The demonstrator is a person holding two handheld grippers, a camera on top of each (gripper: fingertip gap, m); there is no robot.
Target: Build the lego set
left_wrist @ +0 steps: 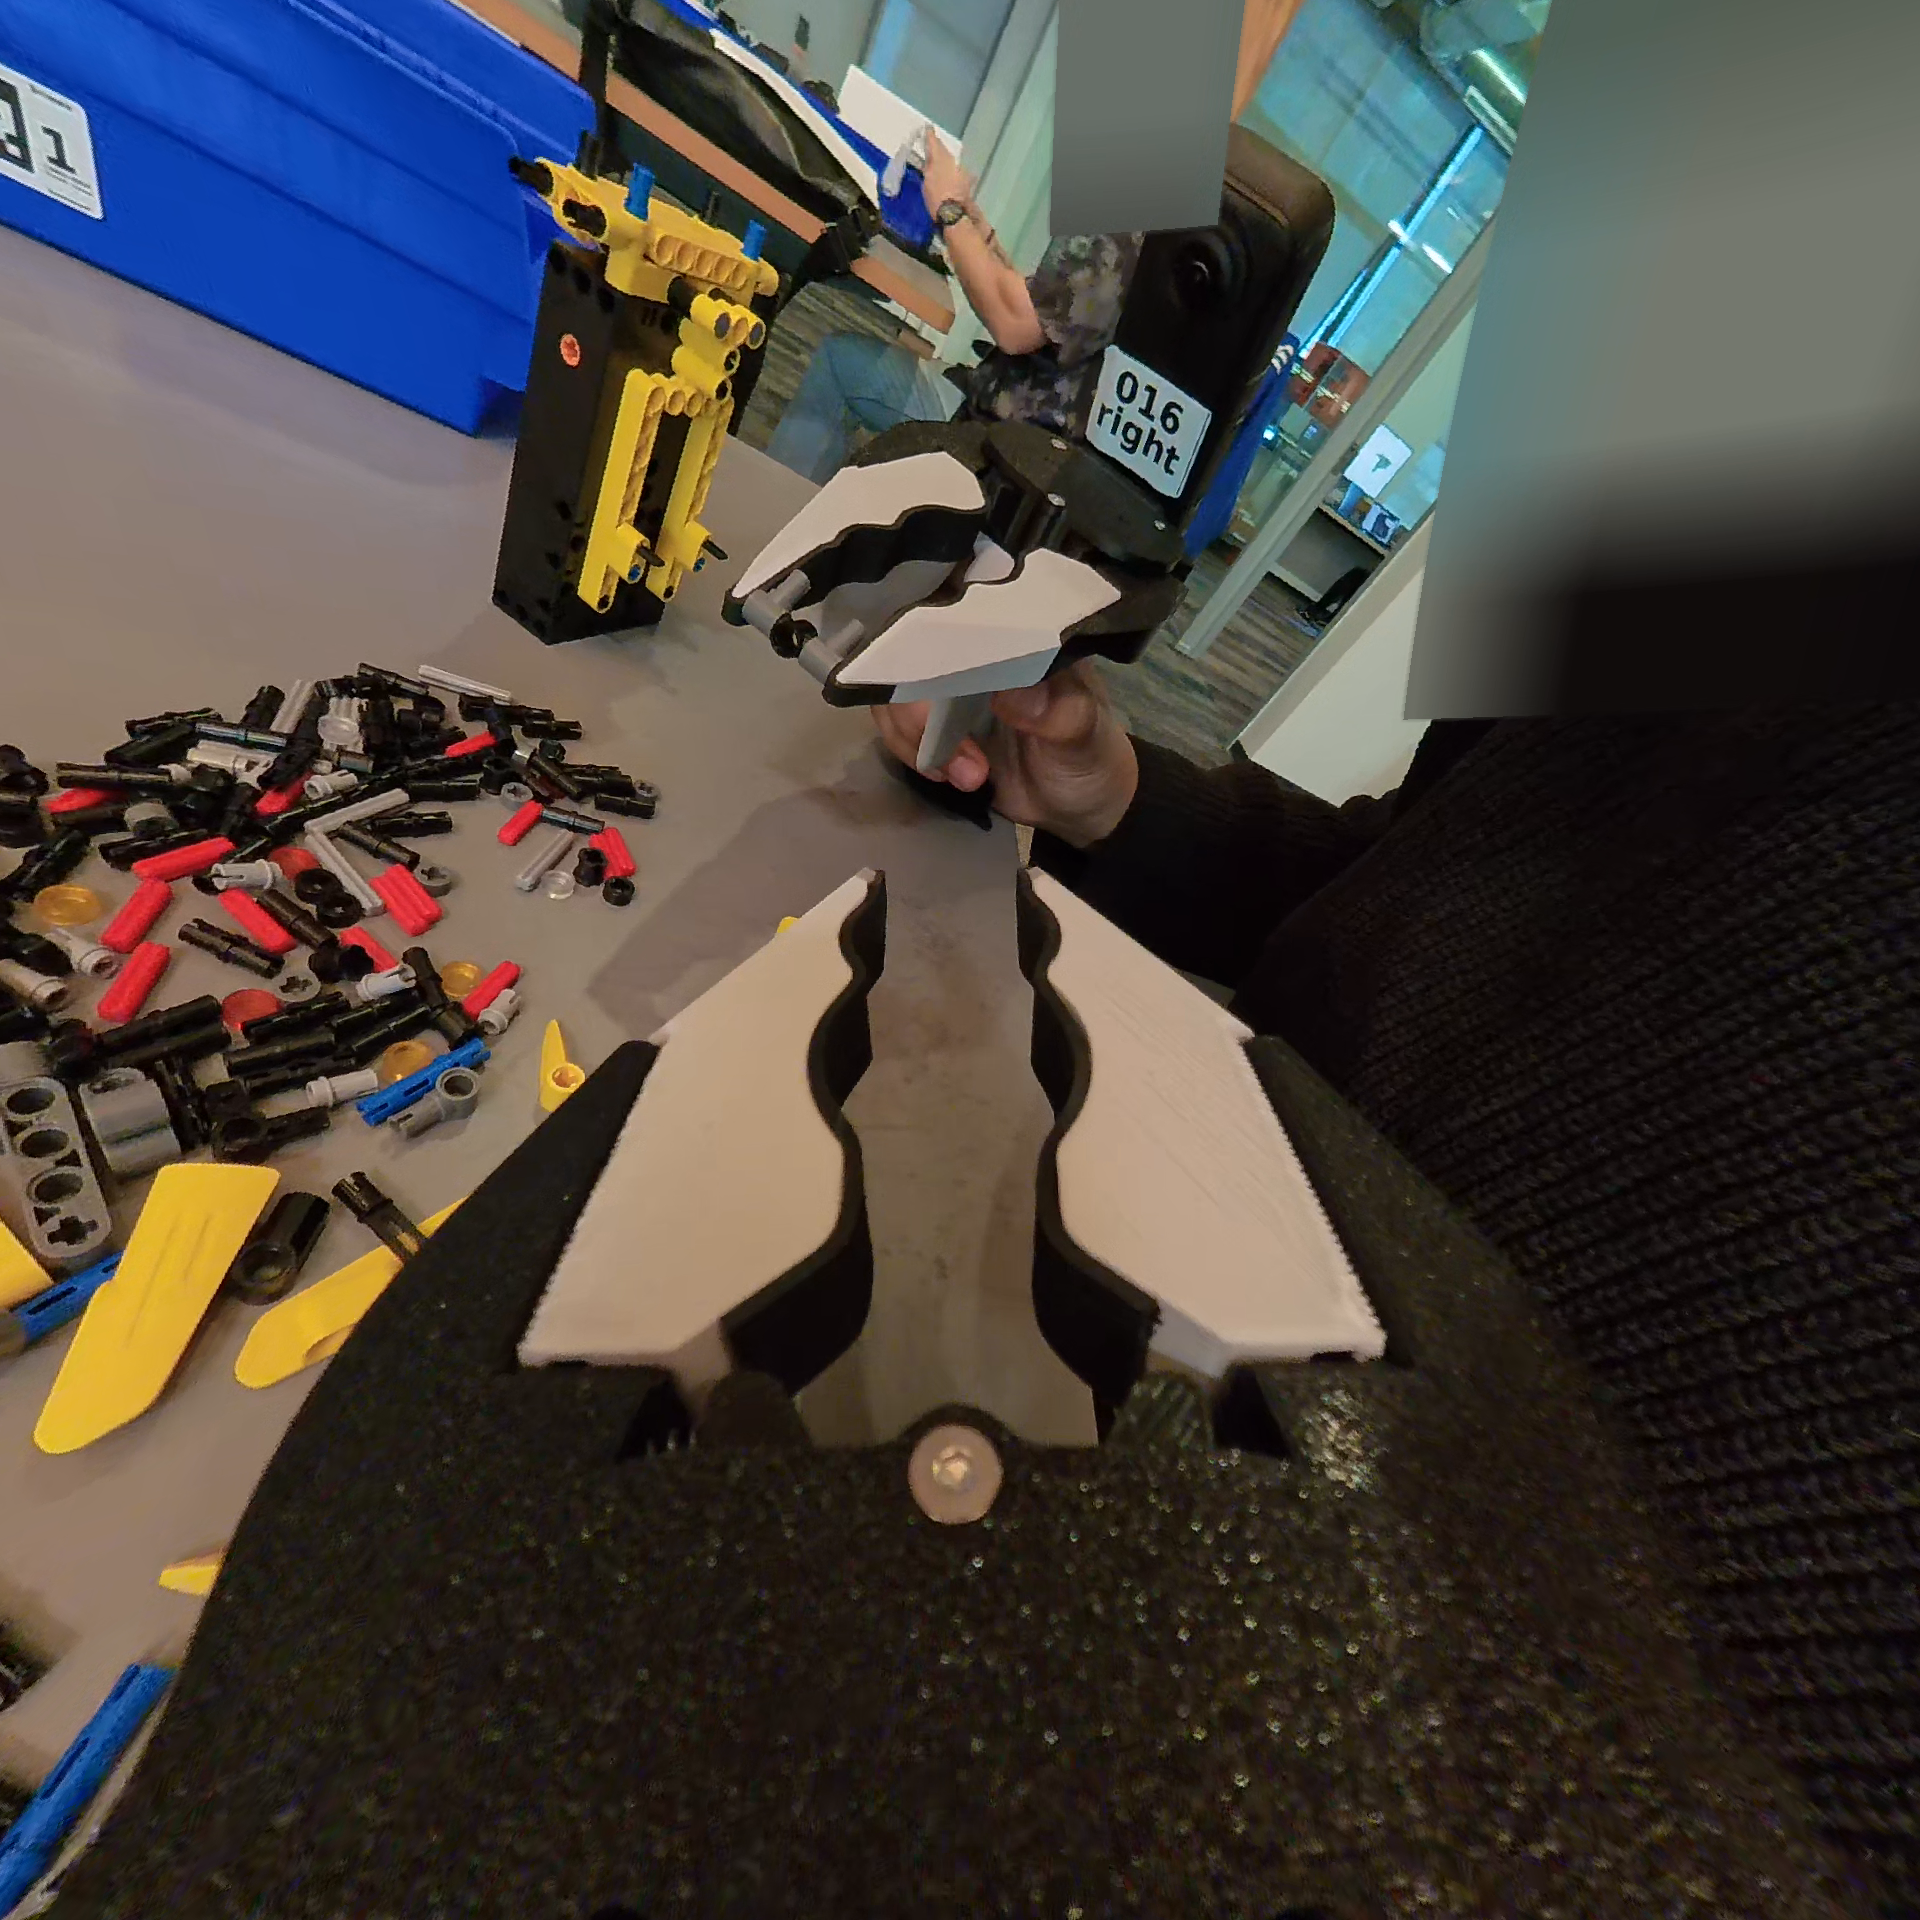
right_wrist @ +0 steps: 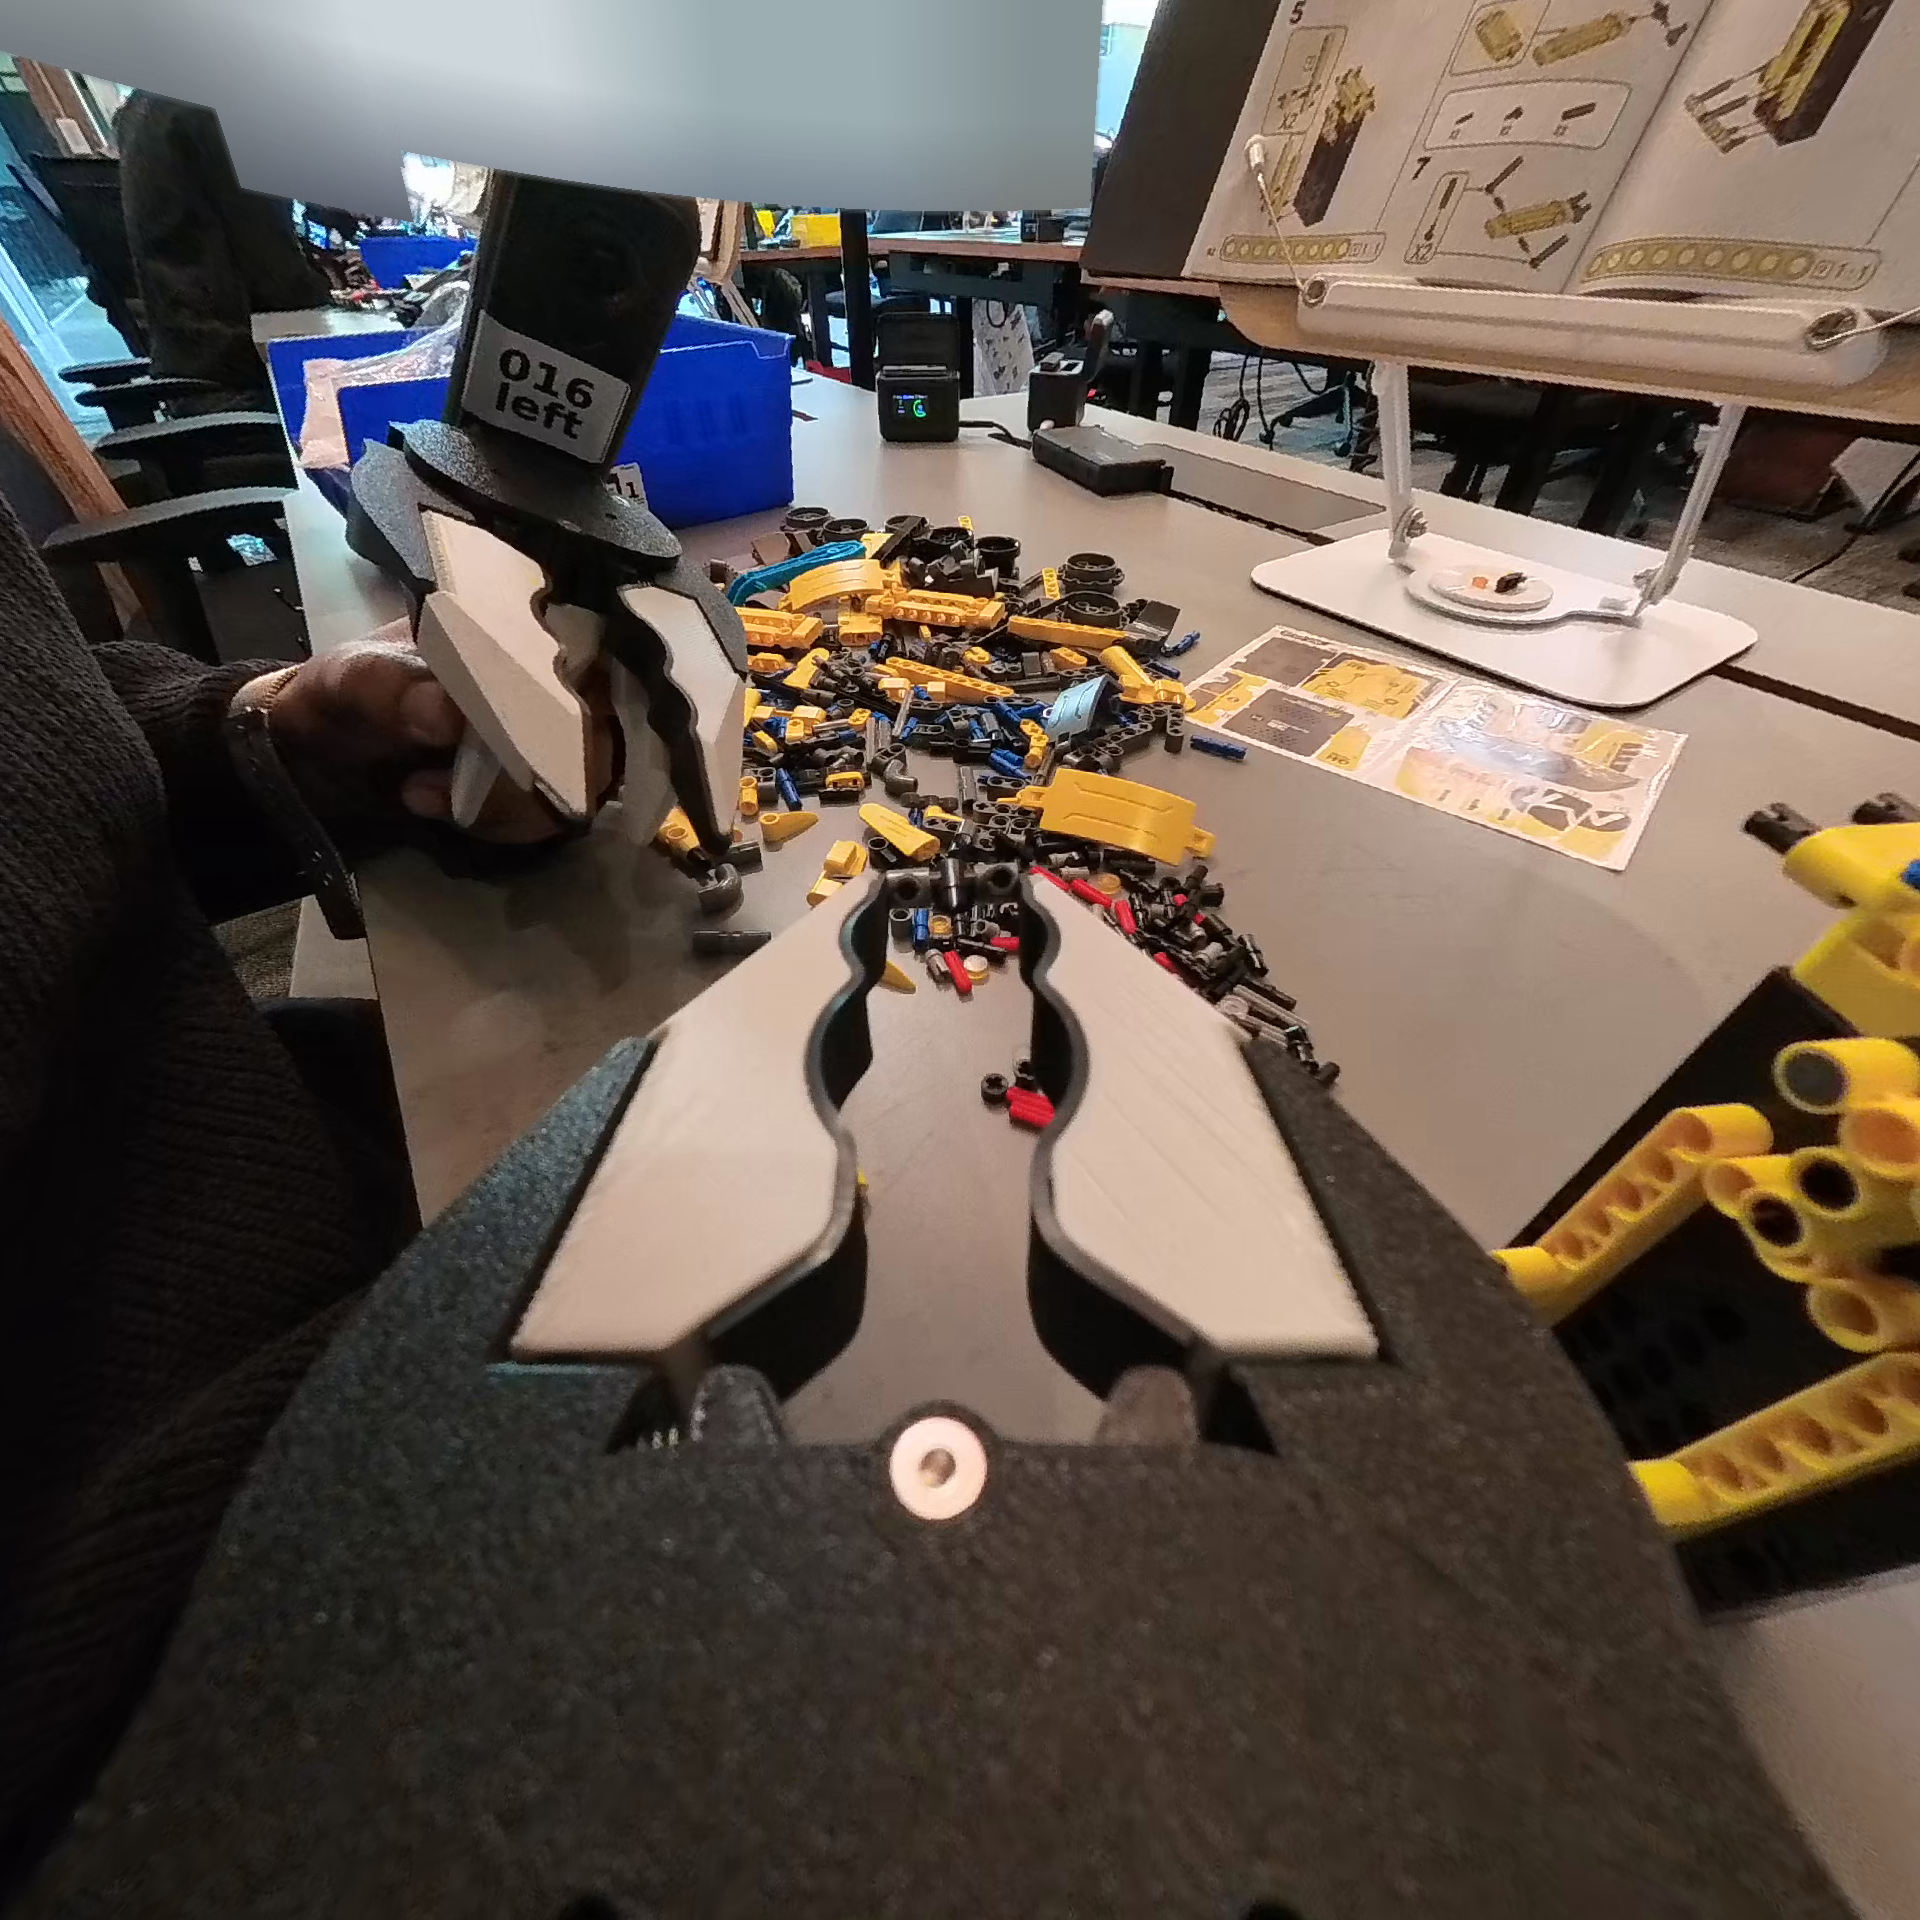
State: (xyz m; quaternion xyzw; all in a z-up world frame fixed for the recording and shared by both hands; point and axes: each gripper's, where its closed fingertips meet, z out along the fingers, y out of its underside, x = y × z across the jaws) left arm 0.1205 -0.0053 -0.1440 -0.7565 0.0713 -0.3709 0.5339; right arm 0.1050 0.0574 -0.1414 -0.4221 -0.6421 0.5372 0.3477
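1. Plastic is what I am clamping: my right hand-held gripper (right_wrist: 951,883) is closing its two tips on a small grey plastic connector with a black pin through it (right_wrist: 948,886), and is holding it in the air above the worktop, near the upright black and yellow beam assembly (left_wrist: 623,416).
2. I am judging this connector to be very light, stiff and smooth. It is bridging only the very tips, so it could twist or pop out. Its grey end barrels look like the surest places to take hold, leaving the pin free.
3. My left hand-held gripper (left_wrist: 951,894) is hanging with its fingers apart and nothing between them, low over the worktop edge and just beside the loose parts.
4. The matt grey worktop (left_wrist: 727,790) is carrying a scatter of small black, red and grey plastic pins (left_wrist: 312,883), with flat yellow pointed panels (left_wrist: 156,1288) close by. A bigger heap of yellow and black beams (right_wrist: 987,675) is lying farther back.
5. A printed yellow and grey sticker sheet (right_wrist: 1455,748) is lying flat beside that heap, and an open instruction booklet on a white stand (right_wrist: 1507,135) is standing behind it.
6. A blue plastic bin (left_wrist: 260,156) is sitting at the far side. The room beyond is looking like an open office with more desks and chairs.
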